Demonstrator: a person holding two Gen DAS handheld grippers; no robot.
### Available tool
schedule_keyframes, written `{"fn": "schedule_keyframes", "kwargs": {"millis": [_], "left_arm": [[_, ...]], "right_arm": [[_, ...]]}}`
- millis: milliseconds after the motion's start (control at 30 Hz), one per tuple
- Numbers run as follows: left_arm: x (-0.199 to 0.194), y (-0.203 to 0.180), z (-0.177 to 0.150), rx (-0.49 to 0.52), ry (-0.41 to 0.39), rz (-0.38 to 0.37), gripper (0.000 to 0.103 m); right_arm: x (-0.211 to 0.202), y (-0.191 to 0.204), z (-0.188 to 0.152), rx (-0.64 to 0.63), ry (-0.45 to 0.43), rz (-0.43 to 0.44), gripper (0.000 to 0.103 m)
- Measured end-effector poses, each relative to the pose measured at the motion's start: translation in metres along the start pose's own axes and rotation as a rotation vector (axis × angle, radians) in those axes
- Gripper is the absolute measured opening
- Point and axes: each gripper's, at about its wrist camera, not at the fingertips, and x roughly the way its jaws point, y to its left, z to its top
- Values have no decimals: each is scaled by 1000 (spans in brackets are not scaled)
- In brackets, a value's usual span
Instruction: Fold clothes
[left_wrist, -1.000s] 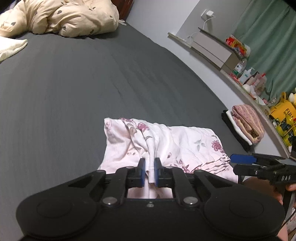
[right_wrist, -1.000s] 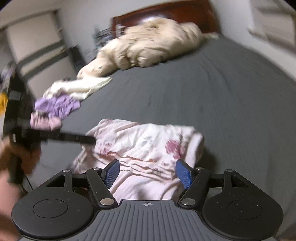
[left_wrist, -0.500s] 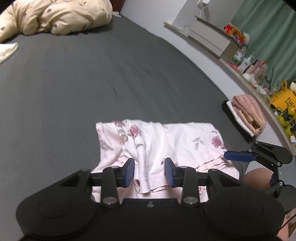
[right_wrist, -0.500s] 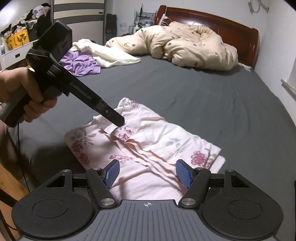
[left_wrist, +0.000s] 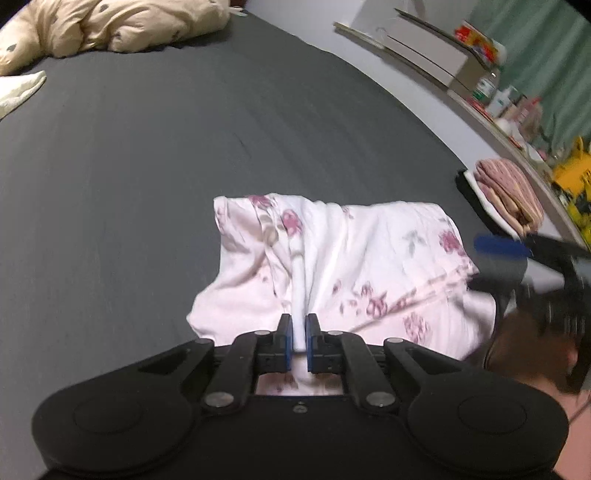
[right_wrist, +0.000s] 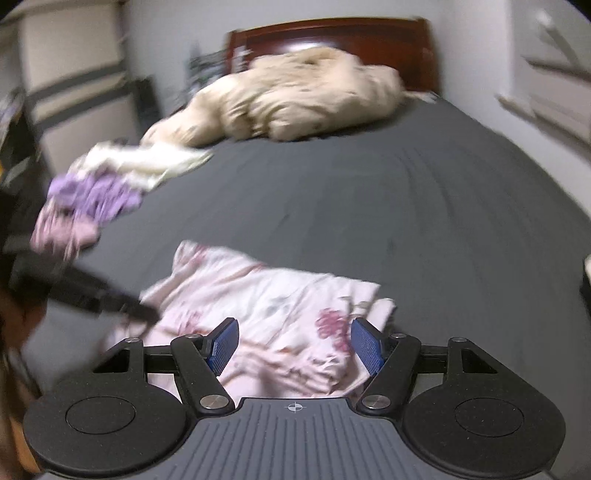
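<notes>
A pale pink floral garment (left_wrist: 369, 266) lies partly folded on the dark grey bed sheet (left_wrist: 147, 166). My left gripper (left_wrist: 299, 321) is closing its jaws on a raised white fold at the garment's near edge, and the blue pads press on it. In the right wrist view the same garment (right_wrist: 266, 299) lies under my right gripper (right_wrist: 291, 328), which is open with cloth below its fingers, not pinched. The left gripper (right_wrist: 144, 314) reaches in there from the left, blurred. The right gripper (left_wrist: 502, 251) shows blurred at the garment's right edge.
A beige duvet (right_wrist: 295, 96) is heaped at the headboard. Purple and cream clothes (right_wrist: 99, 192) are piled at the bed's left side. Folded pink clothes (left_wrist: 506, 192) are stacked by the right edge, below a cluttered shelf (left_wrist: 509, 110).
The left gripper opened half a second ago and has closed again on the fold. The right wrist view has swung and is blurred; the right jaws stay equally wide.
</notes>
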Motion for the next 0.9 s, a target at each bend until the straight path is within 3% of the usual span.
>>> {"fn": "schedule_keyframes", "kwargs": {"millis": [33,67,100,167,267,367,400,467,600,700,733,800,900], "left_arm": [[-4,1,1,-4,-20,-8,9],[-8,2,2,-9,-41,-16,17],[-13,4,4,-27,-66,-26,33],[-23,10,14,-72,-126,-21,53],[-27,20,35,-120,-166,-9,56],[-15,33,53,-182,-166,-16,52],[-8,38,58,-215,-154,-21,37],[5,44,66,-271,-130,-27,28],[25,39,71,-259,-94,18,23],[30,36,69,-268,-95,11,22],[31,36,68,-268,-102,15,21],[32,37,66,-277,-113,32,10],[33,44,62,-314,-116,28,6]], "right_arm": [[0,-8,4,55,-3,13,68],[-1,-15,8,111,-6,25,68],[-1,-23,12,166,-8,38,68],[-1,-35,18,247,-13,59,68],[0,-42,26,279,-28,70,67],[8,-49,30,326,-32,85,67],[11,-51,31,335,-28,85,64],[18,-55,32,336,-25,65,49],[31,-63,37,337,-9,16,48],[46,-70,36,375,19,29,48],[50,-72,35,386,27,36,44],[55,-74,34,386,37,28,20],[55,-81,30,399,25,28,9]]}}
